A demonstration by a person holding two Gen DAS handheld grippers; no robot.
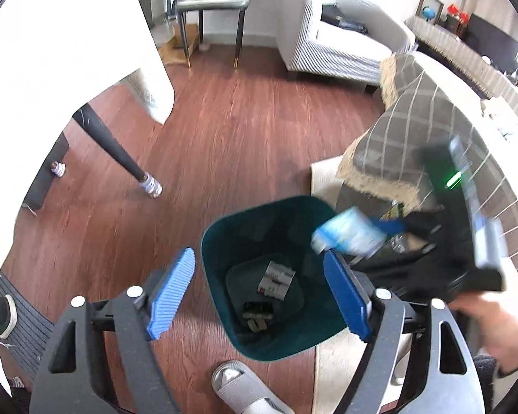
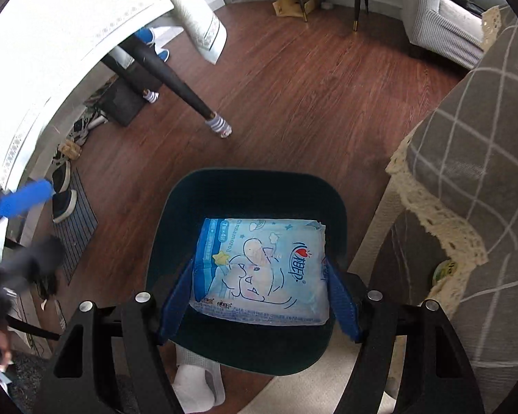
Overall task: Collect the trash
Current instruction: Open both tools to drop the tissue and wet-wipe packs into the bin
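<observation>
Bright daylight, tablecloth blown out; fisheye edges bent; right tool motion-blurred.

1. The bin mouth gapes upward; the tissue pack hangs over it.
2. Left: bare floor; a table leg slants far-left.
3. Right: the draped sofa crowds the rim.

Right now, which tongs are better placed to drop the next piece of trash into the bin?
The right tongs. They are shut on the blue tissue pack, held directly above the dark green bin. The left tongs are open and hold nothing, with the bin's opening between their fingers.
</observation>
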